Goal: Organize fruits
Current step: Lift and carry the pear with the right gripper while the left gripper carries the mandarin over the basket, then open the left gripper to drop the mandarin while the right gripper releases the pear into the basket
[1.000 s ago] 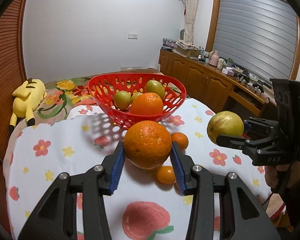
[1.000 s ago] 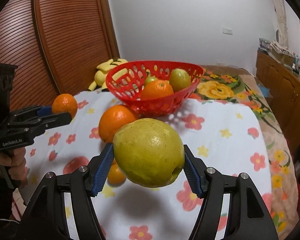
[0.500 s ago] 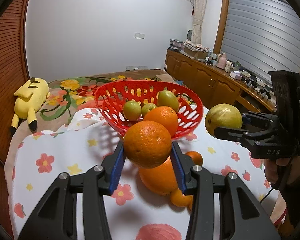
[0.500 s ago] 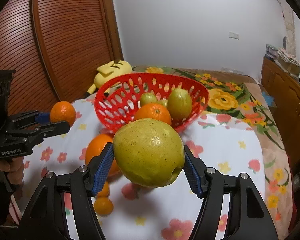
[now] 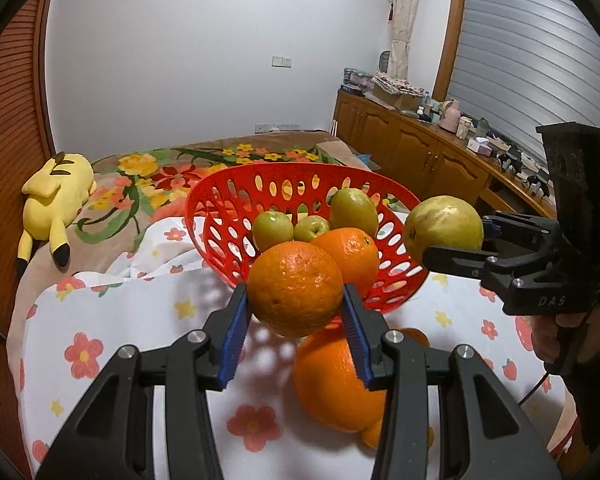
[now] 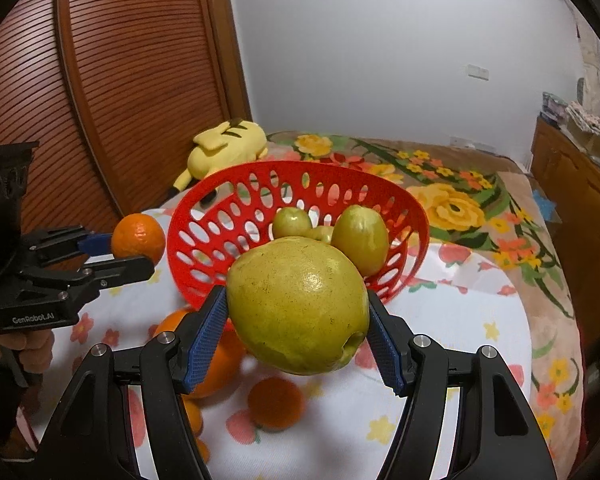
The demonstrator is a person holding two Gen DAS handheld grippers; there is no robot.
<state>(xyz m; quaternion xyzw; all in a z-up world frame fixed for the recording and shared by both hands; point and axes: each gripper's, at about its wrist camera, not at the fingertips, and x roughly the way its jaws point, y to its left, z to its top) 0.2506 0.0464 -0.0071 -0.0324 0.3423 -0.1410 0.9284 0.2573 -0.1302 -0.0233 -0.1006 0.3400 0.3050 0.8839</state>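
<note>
A round, dimpled orange sits clamped between the blue ribbed pads of the left gripper, held in the air just in front of a red perforated plastic basket. A large yellow-green pear-like fruit is pinched the same way by the right gripper, also in front of the basket. The left wrist view shows inside the basket a second orange and three smaller green fruits; in the right wrist view the held fruit hides that orange. Loose oranges lie on the flowered white cloth below. A yellow plush toy rests behind on a floral blanket. Only the left view shows the wooden cabinets.
</note>
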